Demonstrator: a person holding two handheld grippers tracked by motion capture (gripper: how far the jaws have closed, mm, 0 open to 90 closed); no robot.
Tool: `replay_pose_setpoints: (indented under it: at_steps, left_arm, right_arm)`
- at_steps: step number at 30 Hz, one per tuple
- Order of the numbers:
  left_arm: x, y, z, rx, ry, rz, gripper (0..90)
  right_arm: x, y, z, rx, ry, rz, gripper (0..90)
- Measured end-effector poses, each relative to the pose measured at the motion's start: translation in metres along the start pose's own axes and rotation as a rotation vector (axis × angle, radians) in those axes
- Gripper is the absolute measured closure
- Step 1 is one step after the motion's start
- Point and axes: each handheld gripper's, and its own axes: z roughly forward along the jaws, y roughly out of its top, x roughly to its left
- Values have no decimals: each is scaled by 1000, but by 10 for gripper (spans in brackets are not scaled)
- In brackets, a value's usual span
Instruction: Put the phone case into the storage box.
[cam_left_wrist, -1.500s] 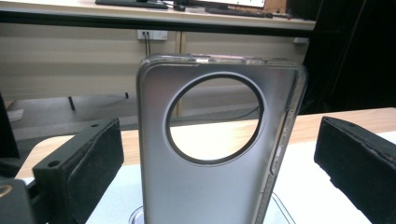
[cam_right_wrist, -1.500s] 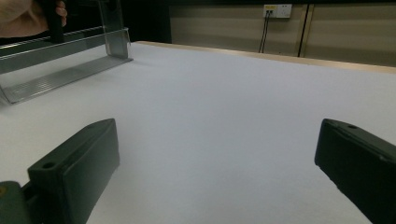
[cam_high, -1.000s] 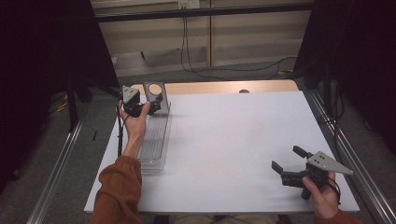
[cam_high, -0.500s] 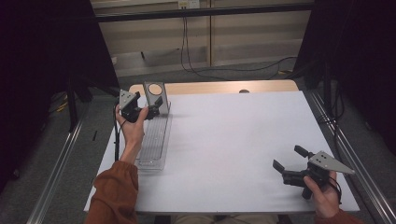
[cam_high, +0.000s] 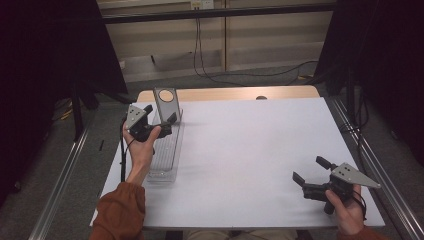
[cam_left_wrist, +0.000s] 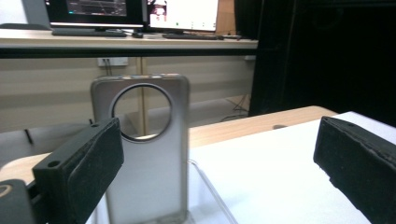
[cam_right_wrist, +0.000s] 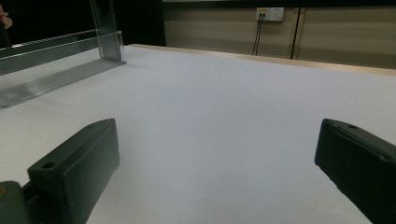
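Note:
A long clear plastic tray (cam_high: 167, 155) lies along the left side of the white table (cam_high: 250, 145). At its far end stands an upright silver metal plate (cam_high: 165, 105) with a round hole. My left gripper (cam_high: 161, 115) hovers open over the tray's far half, just short of the plate. In the left gripper view the plate (cam_left_wrist: 140, 158) stands straight ahead, toward the left jaw, and nothing is between the open jaws of that gripper (cam_left_wrist: 219, 154). My right gripper (cam_high: 310, 171) is open and empty over the table's near right corner.
In the right gripper view the tray (cam_right_wrist: 51, 79) and plate (cam_right_wrist: 107, 32) lie far off to the left across bare white tabletop, beyond the open gripper (cam_right_wrist: 217, 158). A wooden strip (cam_high: 230, 93) edges the table's far side. Metal rails (cam_high: 65, 185) flank the table.
My left gripper has drawn back from the metal plate toward the near side, along the tray. The right gripper has barely shifted.

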Motion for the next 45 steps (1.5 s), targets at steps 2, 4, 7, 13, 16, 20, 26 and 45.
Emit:
replay_pose_setpoints:
  at_steps: [2, 4, 7, 13, 16, 20, 26, 45]
  left_arm:
    - [-3, -1, -6, -16, -13, -19, 25]
    - [-5, -2, -12, -4, -8, 6, 27]
    - [-8, -3, -18, -26, -26, -27, 27]
    - [-16, -3, -33, -23, -31, 8, 27]
    - [-22, -4, -41, -37, -39, -1, 29]
    - [-23, -6, -58, -25, -38, 55, 29]
    - [-22, -9, -78, -41, -29, 43, 30]
    - [-22, -46, -128, -34, 13, 5, 29]
  right_arm:
    - [1, 1, 0, 1, -1, 7, 0]
    - [2, 1, 0, -1, 1, 5, 0]
    - [2, 1, 1, -1, -1, -4, 0]
    - [2, 1, 1, -4, 0, -2, 0]
    - [3, 2, 1, -8, 2, -11, 0]
    - [4, 2, 0, -13, -8, -7, 0]
    - [3, 2, 0, -15, -11, -16, 0]
    - [4, 3, -1, -19, -11, -13, 0]
